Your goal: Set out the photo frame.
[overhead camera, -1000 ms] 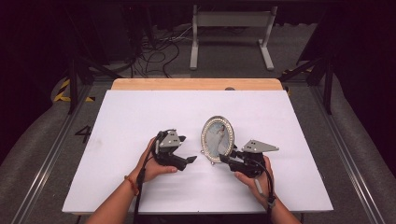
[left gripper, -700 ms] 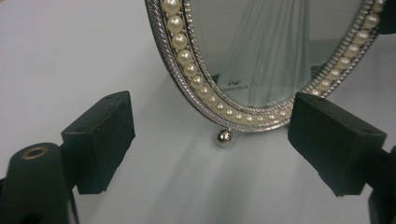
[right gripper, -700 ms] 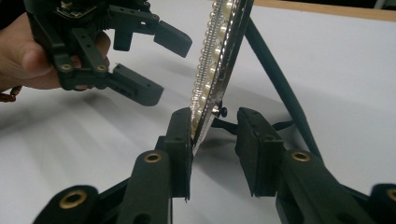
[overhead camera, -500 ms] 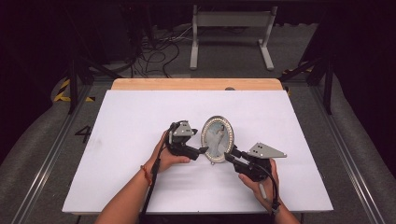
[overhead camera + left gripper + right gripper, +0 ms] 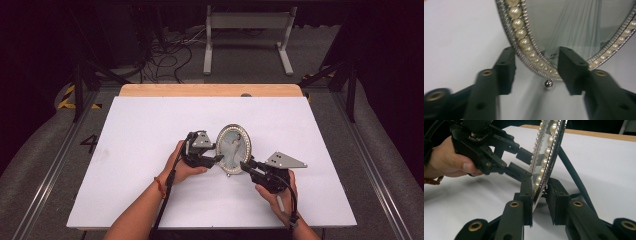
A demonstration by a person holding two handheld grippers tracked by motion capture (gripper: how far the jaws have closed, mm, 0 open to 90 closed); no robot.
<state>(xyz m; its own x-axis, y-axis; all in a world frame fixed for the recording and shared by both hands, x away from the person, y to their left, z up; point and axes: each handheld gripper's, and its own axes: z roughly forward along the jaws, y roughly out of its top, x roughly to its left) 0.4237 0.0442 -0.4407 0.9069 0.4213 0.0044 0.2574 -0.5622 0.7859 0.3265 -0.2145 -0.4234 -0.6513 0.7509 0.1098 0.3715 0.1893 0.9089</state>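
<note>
1. The right gripper (image 5: 248, 166) comes in from the lower right in the high view. Its jaws have just been closing and stand narrow around the lower rim of the oval frame (image 5: 233, 148). In the right gripper view one pad sits against the pearl side of the rim and the other is just behind it; I cannot tell if that back pad touches.
2. The left gripper (image 5: 216, 158) reaches from the left, held by the left hand (image 5: 181, 166). Its jaws have also just been closing and are about half wide. In the left gripper view the lower left edge of the frame (image 5: 564, 32) passes between the two pads, with a gap visible at each pad, so they do not press on it.
3. The frame stands upright near the middle of the table (image 5: 140, 130), between the two grippers. Its rim has a row of pearls (image 5: 520, 32) and a small metal ball foot (image 5: 548, 83) at the bottom, just above the white surface.
4. A dark back strut (image 5: 574, 175) leans from the frame down to the table behind it.
</note>
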